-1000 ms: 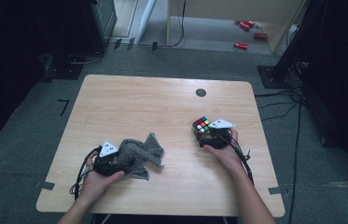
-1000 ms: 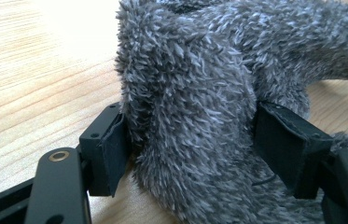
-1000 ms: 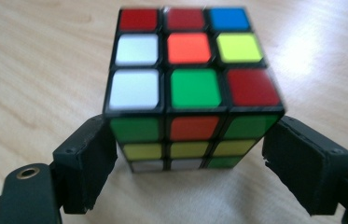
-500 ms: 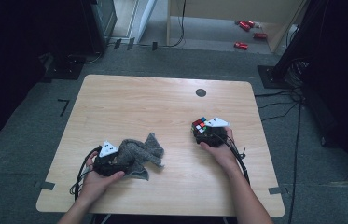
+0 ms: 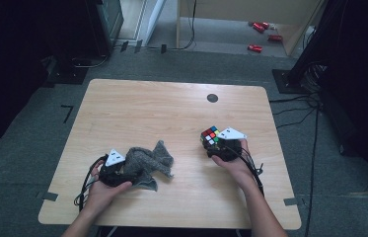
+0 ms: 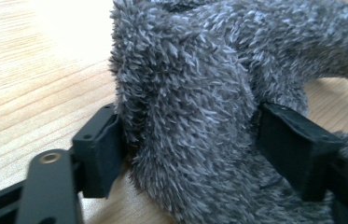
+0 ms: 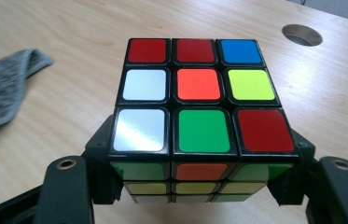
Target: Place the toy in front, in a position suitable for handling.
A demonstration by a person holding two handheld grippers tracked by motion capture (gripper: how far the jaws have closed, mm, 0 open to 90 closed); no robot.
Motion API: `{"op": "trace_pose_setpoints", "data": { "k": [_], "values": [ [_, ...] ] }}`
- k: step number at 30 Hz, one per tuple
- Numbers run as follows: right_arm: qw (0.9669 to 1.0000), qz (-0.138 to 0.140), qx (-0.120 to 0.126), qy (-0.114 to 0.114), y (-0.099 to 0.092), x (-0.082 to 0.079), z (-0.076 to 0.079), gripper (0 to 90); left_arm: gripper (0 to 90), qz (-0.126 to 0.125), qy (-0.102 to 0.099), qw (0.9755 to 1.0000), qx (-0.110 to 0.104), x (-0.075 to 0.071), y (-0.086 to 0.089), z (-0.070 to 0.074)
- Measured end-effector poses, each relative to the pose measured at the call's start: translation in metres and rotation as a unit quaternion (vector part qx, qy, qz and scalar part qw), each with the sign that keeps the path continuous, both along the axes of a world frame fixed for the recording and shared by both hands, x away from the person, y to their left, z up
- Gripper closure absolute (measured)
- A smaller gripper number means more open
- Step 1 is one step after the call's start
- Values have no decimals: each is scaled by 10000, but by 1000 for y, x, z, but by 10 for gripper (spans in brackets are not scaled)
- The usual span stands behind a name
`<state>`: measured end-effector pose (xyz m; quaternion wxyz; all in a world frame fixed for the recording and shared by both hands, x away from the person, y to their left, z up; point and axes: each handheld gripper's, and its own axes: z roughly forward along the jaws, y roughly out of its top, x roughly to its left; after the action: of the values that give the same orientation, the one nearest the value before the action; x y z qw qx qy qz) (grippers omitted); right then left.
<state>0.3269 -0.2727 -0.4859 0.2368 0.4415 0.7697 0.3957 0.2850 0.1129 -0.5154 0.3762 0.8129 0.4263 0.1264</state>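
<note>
Fingers point(image 7: 104, 168) of my right gripper point(image 7: 195, 179) pinch the puzzle cube point(image 7: 199, 116) by its lower layers, one black pad flat against each side face, so the cube sits squarely between them with its top face turned toward that gripper's camera. That face shows red, red and blue in the far row, white, orange and yellow in the middle, white, green and red nearest me. In the high view the cube point(image 5: 210, 136) is at the front of my right gripper point(image 5: 216, 147), over the right half of the table point(image 5: 171, 113).

Fingers point(image 6: 99, 149) of my left gripper point(image 6: 188, 144) stand spread on either side of a thick fold of the grey cloth point(image 6: 199, 93). The jaws have just been opening; the fold bulges between them and brushes both pads. In the high view the cloth point(image 5: 147, 163) lies crumpled on the table's left half, just beside my left gripper point(image 5: 120, 170), well apart from the cube.

A round hole point(image 5: 212, 98) is set in the table near its far edge.
</note>
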Motion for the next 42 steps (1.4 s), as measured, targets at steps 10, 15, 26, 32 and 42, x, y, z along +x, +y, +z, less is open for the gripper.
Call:
{"op": "trace_pose_setpoints", "data": {
  "k": [10,15,26,32,42],
  "values": [
    [9995,284,79,103,7,-39,8,344,177,-41,-111,9998,140,3,-10,23],
    [9990,387,144,171,12,-51,7,344,176,-263,-44,9996,-9,17,-18,36],
    [9978,623,64,207,26,-61,8,343,258,-410,-10,9992,-26,28,-16,35],
    [9969,745,14,257,33,-61,4,344,279,-384,122,9989,220,28,-24,20],
    [9946,992,29,294,43,-64,1,344,762,-562,-359,9977,-107,19,-25,24]
  ]
}}
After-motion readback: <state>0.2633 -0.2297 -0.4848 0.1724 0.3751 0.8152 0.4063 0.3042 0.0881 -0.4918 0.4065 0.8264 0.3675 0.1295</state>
